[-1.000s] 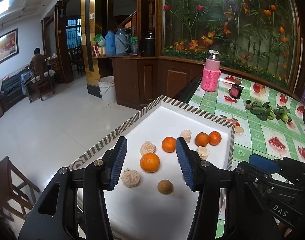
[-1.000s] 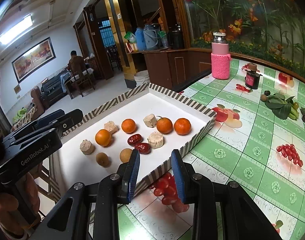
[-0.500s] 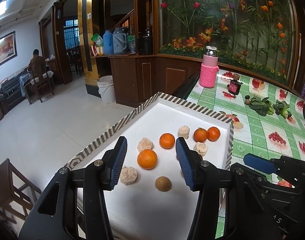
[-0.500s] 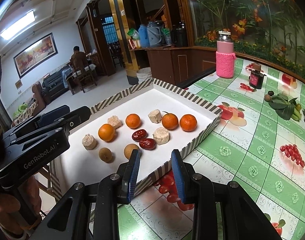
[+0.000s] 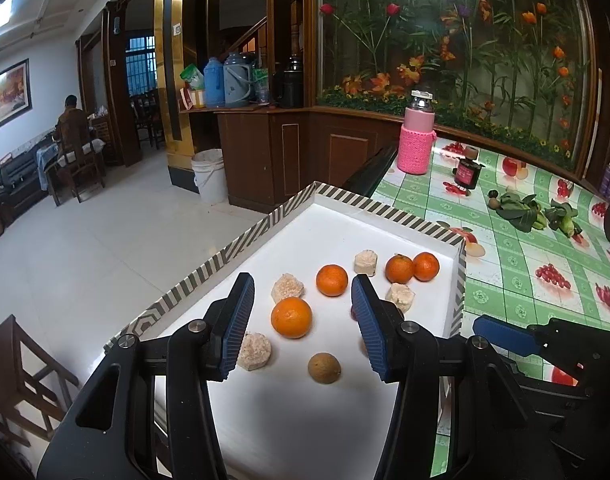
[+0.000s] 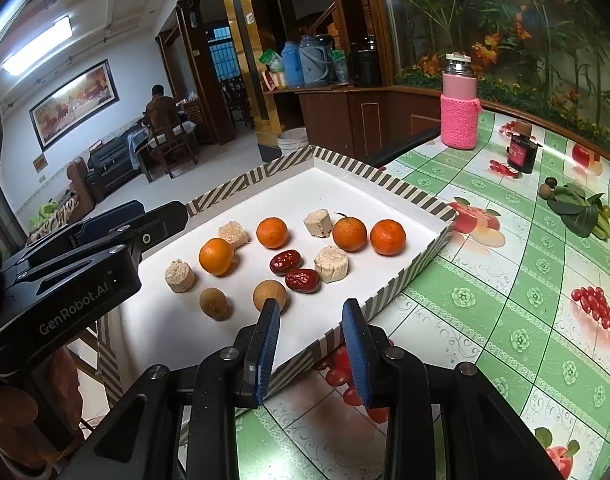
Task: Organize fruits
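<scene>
A white tray with a striped rim (image 5: 417, 224) (image 6: 385, 184) holds several oranges, beige cakes, two red dates (image 6: 295, 270) and two brown longans. My left gripper (image 5: 301, 330) is open and empty above the tray's near part, with the nearest orange (image 5: 291, 317) (image 6: 216, 256) between its fingers' line of sight and a longan (image 5: 324, 367) (image 6: 213, 303) just below. My right gripper (image 6: 311, 344) is open and empty over the tray's near rim, close to the other longan (image 6: 269, 294). The left gripper's body shows in the right wrist view (image 6: 77, 264).
The tray lies on a green fruit-print tablecloth (image 6: 525, 320) and overhangs the table's left edge above the floor. A pink-sleeved bottle (image 5: 417, 136) (image 6: 459, 104), a small dark jar (image 5: 467, 168) and leafy greens (image 5: 533, 212) stand farther back. A wooden chair (image 5: 21, 376) is at lower left.
Both grippers have drifted a little closer over the tray, so the fruits appear slightly lower and nearer. Both stay open. No fruit has moved.
</scene>
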Action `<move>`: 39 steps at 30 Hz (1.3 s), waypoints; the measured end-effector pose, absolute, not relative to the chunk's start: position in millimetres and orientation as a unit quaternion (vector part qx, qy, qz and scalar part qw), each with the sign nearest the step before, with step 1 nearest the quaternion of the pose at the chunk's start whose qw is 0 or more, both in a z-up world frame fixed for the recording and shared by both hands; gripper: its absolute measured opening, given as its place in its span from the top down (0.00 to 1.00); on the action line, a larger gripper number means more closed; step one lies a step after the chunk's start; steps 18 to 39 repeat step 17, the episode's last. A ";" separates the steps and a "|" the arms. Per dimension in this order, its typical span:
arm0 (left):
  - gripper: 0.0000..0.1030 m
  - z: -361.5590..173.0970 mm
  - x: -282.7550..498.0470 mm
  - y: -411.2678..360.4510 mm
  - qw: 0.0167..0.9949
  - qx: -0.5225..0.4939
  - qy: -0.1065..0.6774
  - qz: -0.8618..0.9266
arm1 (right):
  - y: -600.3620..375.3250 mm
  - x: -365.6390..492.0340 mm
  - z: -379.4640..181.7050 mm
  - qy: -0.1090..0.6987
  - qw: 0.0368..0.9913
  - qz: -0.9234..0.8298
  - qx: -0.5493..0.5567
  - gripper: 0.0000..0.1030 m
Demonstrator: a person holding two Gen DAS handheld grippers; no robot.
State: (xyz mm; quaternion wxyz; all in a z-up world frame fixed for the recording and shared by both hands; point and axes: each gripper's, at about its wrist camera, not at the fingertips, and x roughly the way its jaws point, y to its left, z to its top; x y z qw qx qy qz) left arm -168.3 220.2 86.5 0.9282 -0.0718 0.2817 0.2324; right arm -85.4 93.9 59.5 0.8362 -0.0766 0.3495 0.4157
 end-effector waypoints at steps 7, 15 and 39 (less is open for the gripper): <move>0.51 86.9 -169.4 222.2 0.927 -0.075 0.280 0.238 | 96.3 -83.5 57.6 0.352 0.835 0.416 -0.078 0.70; 0.51 88.3 -168.4 218.6 0.928 -0.068 0.271 0.248 | 90.8 -81.2 55.9 0.354 0.835 0.415 -0.073 0.70; 0.51 88.9 -165.4 212.6 0.929 -0.068 0.276 0.236 | 83.0 -78.1 57.9 0.353 0.840 0.406 -0.070 0.70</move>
